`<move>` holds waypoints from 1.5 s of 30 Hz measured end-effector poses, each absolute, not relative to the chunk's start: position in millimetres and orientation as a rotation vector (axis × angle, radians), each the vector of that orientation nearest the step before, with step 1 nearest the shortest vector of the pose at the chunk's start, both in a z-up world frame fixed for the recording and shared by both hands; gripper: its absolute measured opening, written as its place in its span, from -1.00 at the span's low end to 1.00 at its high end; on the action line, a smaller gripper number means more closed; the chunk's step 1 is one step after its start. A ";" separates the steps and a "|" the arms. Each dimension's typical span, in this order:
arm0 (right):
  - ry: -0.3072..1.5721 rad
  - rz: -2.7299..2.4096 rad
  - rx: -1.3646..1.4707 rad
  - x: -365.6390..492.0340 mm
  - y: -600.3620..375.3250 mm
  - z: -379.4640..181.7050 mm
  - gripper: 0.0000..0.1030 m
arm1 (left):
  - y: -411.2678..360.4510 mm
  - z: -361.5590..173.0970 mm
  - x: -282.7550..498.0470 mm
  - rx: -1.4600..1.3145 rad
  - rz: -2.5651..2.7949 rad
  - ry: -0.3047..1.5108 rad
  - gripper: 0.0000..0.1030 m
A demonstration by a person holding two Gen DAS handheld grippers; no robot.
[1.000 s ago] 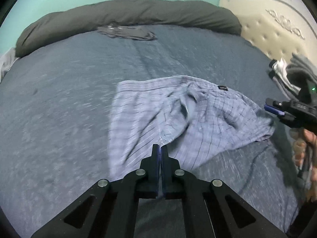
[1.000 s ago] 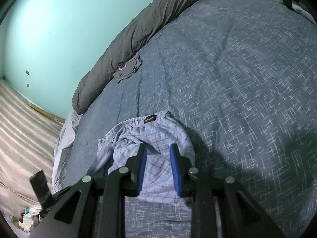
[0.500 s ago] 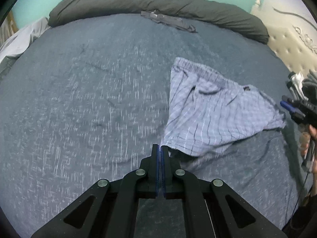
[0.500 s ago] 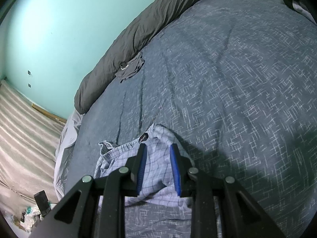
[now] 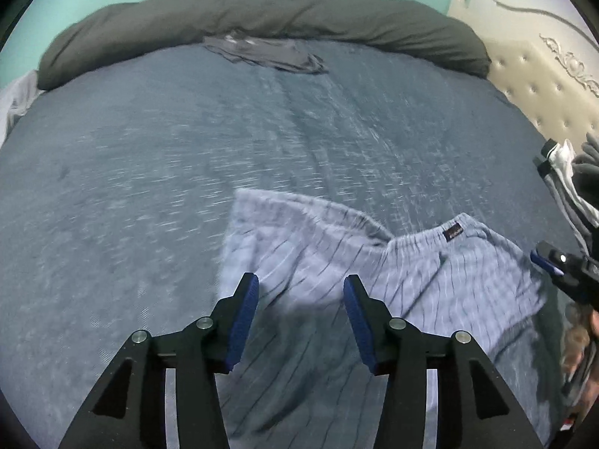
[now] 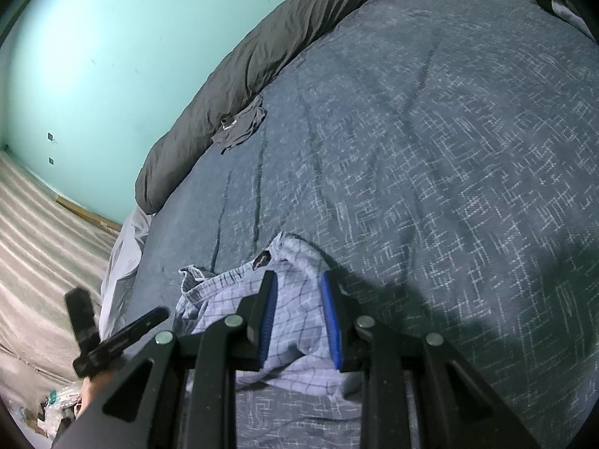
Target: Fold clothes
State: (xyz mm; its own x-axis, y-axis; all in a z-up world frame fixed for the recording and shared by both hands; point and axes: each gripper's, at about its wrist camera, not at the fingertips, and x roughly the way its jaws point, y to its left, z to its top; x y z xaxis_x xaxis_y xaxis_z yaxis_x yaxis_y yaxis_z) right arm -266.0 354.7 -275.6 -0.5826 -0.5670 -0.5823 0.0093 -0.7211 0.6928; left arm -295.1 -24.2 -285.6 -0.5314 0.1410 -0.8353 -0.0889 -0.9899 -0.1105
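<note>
- The pale blue checked cotton shorts (image 5: 430, 284) lie spread on the dark blue speckled bed cover (image 5: 149, 187). That is the thing to fold.
- The left gripper (image 5: 301, 293) hangs just above the near edge of the shorts. Its jaws are opening, with blue pads (image 5: 245, 314) set apart. They press on no cloth.
- A second ago those jaws were shut tight on the edge of the shorts. Now the cloth is let go and lies flat under them.
- The right gripper (image 6: 299, 299) has its jaws partly closed. A bunch of the shorts (image 6: 295, 321) sits between its blue pads (image 6: 331, 321), and the pads press on it.
- That grip looks the same as it did a second ago. The shorts near it look more bunched up now.
- Only the left wrist view shows the whole shorts, from the small dark label on the waistband (image 5: 453, 232) to the far hem.
- Only that view shows the cream padded headboard (image 5: 535, 86), off to the right of the shorts, and a heap of grey and white clothes (image 5: 572, 183) near it.
- Only the right wrist view shows the pale striped floor (image 6: 41, 243), left of the shorts, past the bed edge.
- Both views show the long dark grey rolled blanket (image 5: 262, 11) along the far side of the bed, well apart from the shorts. A dark grey folded garment (image 5: 265, 54) lies just in front of it.
</note>
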 end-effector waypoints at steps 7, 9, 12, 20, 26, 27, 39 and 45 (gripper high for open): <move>-0.954 -2.345 1.201 -268.7 361.0 -280.0 -0.55 | 3.3 -289.7 -314.5 -1.425 2.603 -0.013 0.00; -0.952 -2.343 1.201 -268.6 359.7 -279.8 -0.55 | 7.9 -293.6 -317.3 -1.438 2.582 0.007 -0.01; -0.950 -2.342 1.201 -268.7 358.6 -279.7 -0.55 | 12.0 -299.1 -318.5 -1.452 2.559 0.041 -0.58; -0.959 -2.334 1.198 -273.2 355.7 -280.0 -0.55 | -11.3 -279.6 -308.2 -1.372 2.623 -0.021 -0.86; -0.939 -2.318 1.197 -280.3 343.0 -278.8 -0.55 | -56.7 -253.6 -276.0 -1.322 2.695 -0.097 -0.86; -0.928 -2.316 1.200 -281.8 339.1 -278.7 -0.55 | -61.8 -253.6 -269.9 -1.322 2.699 -0.097 -0.86; -0.742 -2.319 1.240 -297.6 285.7 -282.7 -0.38 | -87.1 -282.8 -222.5 -1.236 2.742 -0.322 -0.86; -0.658 -2.343 1.271 -304.4 276.9 -292.7 -0.36 | -81.4 -296.5 -218.8 -1.207 2.726 -0.352 -0.86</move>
